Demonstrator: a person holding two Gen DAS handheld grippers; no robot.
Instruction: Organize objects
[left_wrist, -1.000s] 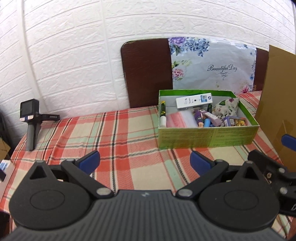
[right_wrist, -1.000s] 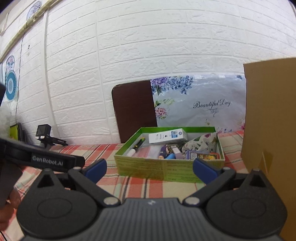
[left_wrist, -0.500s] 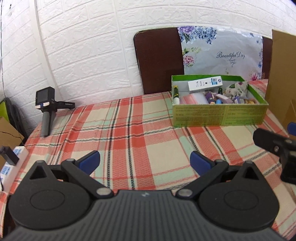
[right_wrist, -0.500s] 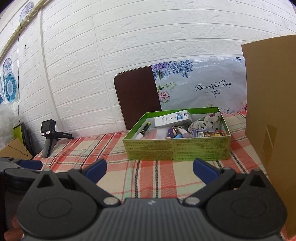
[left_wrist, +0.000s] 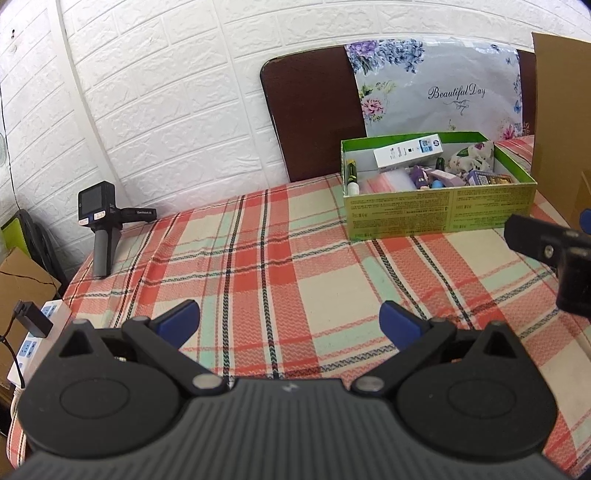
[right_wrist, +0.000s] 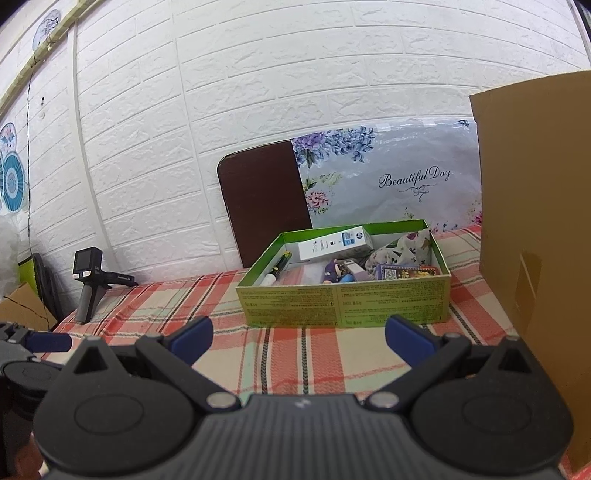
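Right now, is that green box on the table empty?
No, the green box holds a white carton, a marker and other small things.

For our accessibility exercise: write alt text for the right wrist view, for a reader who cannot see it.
An open, empty right gripper points at a green box of small items, including a white carton, on a plaid tablecloth. A tall cardboard box stands at right; a small camera on a stand at far left.
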